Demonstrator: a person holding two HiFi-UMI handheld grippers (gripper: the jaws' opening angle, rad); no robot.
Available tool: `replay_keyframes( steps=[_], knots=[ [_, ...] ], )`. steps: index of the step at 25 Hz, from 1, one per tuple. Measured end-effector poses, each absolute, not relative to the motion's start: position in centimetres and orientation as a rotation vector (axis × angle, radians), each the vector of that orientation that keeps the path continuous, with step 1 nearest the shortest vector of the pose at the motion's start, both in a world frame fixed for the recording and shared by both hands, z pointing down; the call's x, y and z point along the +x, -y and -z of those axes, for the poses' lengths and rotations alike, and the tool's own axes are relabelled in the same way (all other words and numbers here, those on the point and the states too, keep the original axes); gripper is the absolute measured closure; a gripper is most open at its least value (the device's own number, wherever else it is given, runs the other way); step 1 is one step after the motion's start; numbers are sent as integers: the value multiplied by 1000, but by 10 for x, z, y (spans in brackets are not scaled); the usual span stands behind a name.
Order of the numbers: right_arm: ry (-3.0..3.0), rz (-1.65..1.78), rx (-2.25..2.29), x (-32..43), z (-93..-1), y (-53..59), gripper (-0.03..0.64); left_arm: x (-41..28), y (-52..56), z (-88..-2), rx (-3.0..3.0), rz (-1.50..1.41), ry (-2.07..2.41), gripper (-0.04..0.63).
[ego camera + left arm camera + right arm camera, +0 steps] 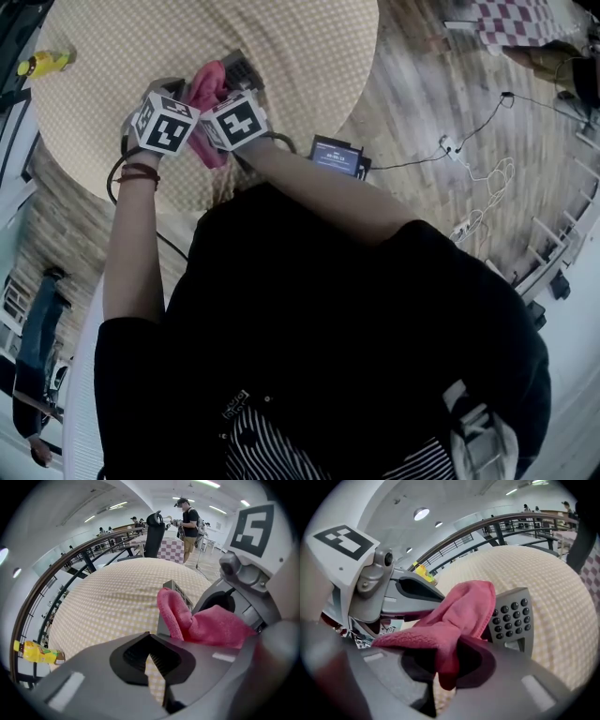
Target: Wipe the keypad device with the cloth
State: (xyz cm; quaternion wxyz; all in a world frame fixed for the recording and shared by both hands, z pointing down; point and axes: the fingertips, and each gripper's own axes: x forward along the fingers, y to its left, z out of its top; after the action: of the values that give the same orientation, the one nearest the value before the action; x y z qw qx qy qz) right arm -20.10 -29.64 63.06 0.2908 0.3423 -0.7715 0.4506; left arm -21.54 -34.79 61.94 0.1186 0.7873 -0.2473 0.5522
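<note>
Right tool (445, 667) tight on cloth (459, 611) by keypad device (511, 616); left tool (152, 665) closed; wide table (112, 606).

One pink cloth (459, 616), one keypad device (513, 616), one yellow bottle (37, 652), one round worktop (112, 602), two tongs, left tongs (151, 657) and right tongs (440, 679).

Cloth (454, 616): pink, nubby, bunched. One end pinched in right gripper (440, 681), rest folded upward, hiding left edge of keypad device (512, 616).

Keypad device: grey, rows of dark round buttons, face tilted steeply. Stands on round checked worktop (309, 56), inward from near edge.
</note>
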Motion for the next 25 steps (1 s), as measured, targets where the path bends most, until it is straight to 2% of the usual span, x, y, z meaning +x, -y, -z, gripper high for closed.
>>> replay_keyframes(
  steps=[7, 17, 25],
  knots=[
    [2009, -1166, 857, -196, -659, 269, 549, -215, 347, -622, 2319, -1669, 723, 606],
    [1763, -1319, 728, -171, -719, 224, 549, -216, 343, -622, 2319, -1677, 701, 606],
    [1776, -1316, 690, -169, -710, 215, 549, -234, 336, -640, 2278, -1718, 723, 604]
  ],
)
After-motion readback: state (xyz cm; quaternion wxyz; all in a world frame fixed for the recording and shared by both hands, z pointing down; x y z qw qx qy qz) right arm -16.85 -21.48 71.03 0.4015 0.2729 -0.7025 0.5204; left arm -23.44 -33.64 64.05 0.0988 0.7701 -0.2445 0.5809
